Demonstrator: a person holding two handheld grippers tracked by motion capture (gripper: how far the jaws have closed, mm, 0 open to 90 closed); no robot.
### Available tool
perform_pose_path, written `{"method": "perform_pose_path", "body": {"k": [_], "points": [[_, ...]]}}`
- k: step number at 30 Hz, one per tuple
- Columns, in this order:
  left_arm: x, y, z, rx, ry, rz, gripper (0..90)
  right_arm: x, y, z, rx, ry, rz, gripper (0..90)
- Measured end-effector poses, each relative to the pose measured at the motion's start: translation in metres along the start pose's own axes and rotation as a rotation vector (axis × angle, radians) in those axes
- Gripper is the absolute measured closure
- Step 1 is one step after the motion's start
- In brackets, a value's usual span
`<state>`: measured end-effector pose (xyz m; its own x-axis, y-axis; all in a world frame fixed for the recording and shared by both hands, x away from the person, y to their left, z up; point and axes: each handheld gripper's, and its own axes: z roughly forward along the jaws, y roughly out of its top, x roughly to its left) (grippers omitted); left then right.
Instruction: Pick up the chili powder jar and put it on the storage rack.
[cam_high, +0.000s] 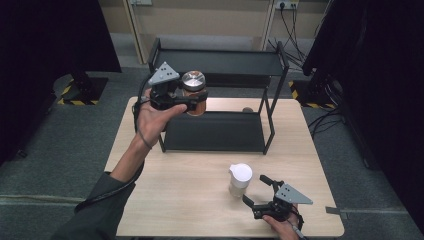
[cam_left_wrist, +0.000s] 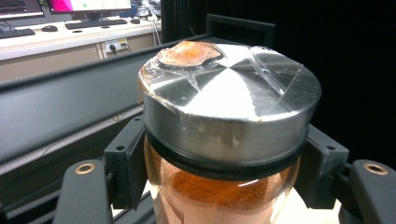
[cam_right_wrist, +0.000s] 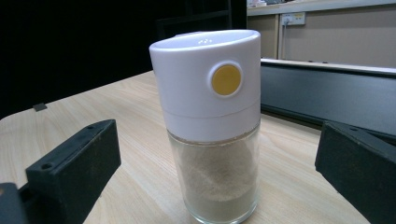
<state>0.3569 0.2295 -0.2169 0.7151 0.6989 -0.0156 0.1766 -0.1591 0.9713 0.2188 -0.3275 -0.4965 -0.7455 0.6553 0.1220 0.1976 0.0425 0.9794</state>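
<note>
Two glass jars: brushed-metal lid (cam_left_wrist: 231, 98), orange powder; white plastic cap (cam_right_wrist: 208, 79), beige powder.

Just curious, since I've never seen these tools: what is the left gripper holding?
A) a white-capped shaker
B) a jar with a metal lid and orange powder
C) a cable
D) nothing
B: the left gripper is clamped around the jar, lifted in front of the rack.

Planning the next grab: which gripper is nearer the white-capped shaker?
Right. The right gripper sits open beside the white-capped shaker; the left gripper holds a spice jar by the rack.
</note>
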Motion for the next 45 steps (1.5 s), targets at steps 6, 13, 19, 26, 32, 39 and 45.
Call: {"method": "perform_pose_path", "body": {"k": [6, 13, 19, 26, 32, 39, 45], "points": [[0.002, 0.024, 0.005, 0.014, 0.053, 0.003, 30.5, 0.000, 0.000, 0.000, 0.002, 0.001, 0.002, 0.3], [0.006, 0.041, 0.007, 0.009, 0.092, -0.017, 30.5, -0.001, 0.000, 0.000, 0.004, 0.003, 0.004, 0.3], [0.007, 0.053, 0.013, 0.006, 0.129, -0.025, 30.5, -0.001, 0.000, 0.000, 0.004, 0.005, 0.006, 0.3], [0.009, 0.064, 0.029, 0.007, 0.189, -0.040, 30.5, -0.001, 0.000, 0.000, 0.004, 0.009, 0.007, 0.3], [0.010, 0.072, 0.038, 0.003, 0.236, -0.031, 30.5, -0.001, 0.000, 0.000, 0.003, 0.014, 0.008, 0.3], [0.017, 0.078, 0.050, 0.013, 0.282, -0.046, 30.5, -0.002, 0.000, 0.001, 0.002, 0.024, 0.010, 0.4], [0.020, 0.080, 0.061, 0.015, 0.296, -0.043, 30.5, -0.001, 0.000, 0.001, 0.003, 0.029, 0.009, 0.3]]}}
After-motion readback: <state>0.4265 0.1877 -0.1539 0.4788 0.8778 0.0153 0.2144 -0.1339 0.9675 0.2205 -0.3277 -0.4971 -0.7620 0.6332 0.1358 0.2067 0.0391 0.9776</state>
